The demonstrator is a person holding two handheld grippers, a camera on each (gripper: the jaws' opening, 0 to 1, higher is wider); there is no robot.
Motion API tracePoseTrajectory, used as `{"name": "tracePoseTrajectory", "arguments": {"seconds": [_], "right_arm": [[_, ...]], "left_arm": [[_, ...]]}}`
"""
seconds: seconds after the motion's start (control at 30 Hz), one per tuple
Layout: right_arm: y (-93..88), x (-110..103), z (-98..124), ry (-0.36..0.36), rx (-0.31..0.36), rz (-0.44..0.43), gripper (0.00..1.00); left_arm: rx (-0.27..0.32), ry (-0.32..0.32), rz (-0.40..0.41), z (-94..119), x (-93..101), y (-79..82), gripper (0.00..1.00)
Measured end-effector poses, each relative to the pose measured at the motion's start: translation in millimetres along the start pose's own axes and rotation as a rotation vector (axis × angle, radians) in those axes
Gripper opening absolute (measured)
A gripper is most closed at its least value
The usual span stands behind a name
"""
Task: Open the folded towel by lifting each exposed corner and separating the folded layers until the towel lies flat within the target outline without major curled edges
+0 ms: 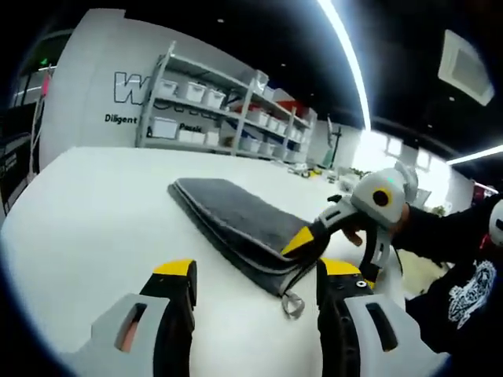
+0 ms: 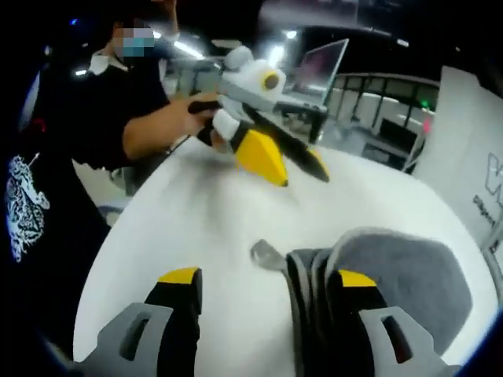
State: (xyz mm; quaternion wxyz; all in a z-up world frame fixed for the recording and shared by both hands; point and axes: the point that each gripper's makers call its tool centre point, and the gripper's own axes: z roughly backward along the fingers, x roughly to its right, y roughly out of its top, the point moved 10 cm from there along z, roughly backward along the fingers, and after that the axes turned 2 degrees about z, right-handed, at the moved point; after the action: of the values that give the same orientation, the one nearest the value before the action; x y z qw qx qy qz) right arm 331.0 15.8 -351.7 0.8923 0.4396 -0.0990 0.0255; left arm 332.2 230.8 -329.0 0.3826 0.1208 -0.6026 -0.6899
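A dark grey folded towel (image 1: 236, 212) lies on the white table (image 1: 94, 236). Its near corner carries a small loop tag (image 1: 292, 304). My left gripper (image 1: 257, 271) is open and hovers just short of that corner, one jaw on each side of it. My right gripper (image 1: 302, 242) comes in from the right, its yellow tip at the towel's near edge. In the right gripper view my right gripper (image 2: 269, 277) is open, straddling the layered edge of the towel (image 2: 409, 283) beside the loop tag (image 2: 263, 253). My left gripper (image 2: 295, 174) is held above the table there.
A person in a black printed shirt (image 2: 47, 157) stands at the table's edge. Metal shelving with white bins (image 1: 212, 102) lines a lettered wall behind the table. A laptop (image 2: 318, 67) stands at the far side.
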Motion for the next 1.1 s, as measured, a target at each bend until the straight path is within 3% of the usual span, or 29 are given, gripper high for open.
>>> {"name": "tracePoseTrajectory", "arguments": {"seconds": [0.23,0.43,0.6,0.67,0.7,0.77,0.8,1.1], "right_arm": [[1.6,1.1,7.1,0.0,0.017,-0.02,0.68],[14.8,3.4,25.9,-0.044,0.061,0.009,0.68],[26.2,11.4,51.6,-0.113,0.083,0.03,0.79],[31.1,14.1,62.3,-0.138,0.093,0.022,0.93],[34.8,18.2,69.5,-0.185,0.107,0.009,1.0],[38.3,21.7,79.3,-0.218,0.123,0.017,1.0],[40.4,22.0,85.6,-0.228,0.127,0.015,1.0],[54.6,23.4,124.6,-0.305,0.148,0.027,1.0]], "left_arm": [[0.016,0.006,0.026,1.2,1.1,0.5,0.62],[0.035,0.009,0.049,0.8,8.7,2.1,0.65],[0.05,0.024,0.046,2.1,13.2,7.6,0.7],[0.055,0.032,0.048,3.1,14.7,10.6,0.75],[0.059,0.039,0.045,3.8,15.5,12.9,0.81],[0.083,0.062,0.027,4.8,16.9,19.2,0.97],[0.112,0.082,0.005,5.1,17.3,23.7,0.99],[0.155,0.111,0.039,13.3,31.6,42.6,1.0]]}}
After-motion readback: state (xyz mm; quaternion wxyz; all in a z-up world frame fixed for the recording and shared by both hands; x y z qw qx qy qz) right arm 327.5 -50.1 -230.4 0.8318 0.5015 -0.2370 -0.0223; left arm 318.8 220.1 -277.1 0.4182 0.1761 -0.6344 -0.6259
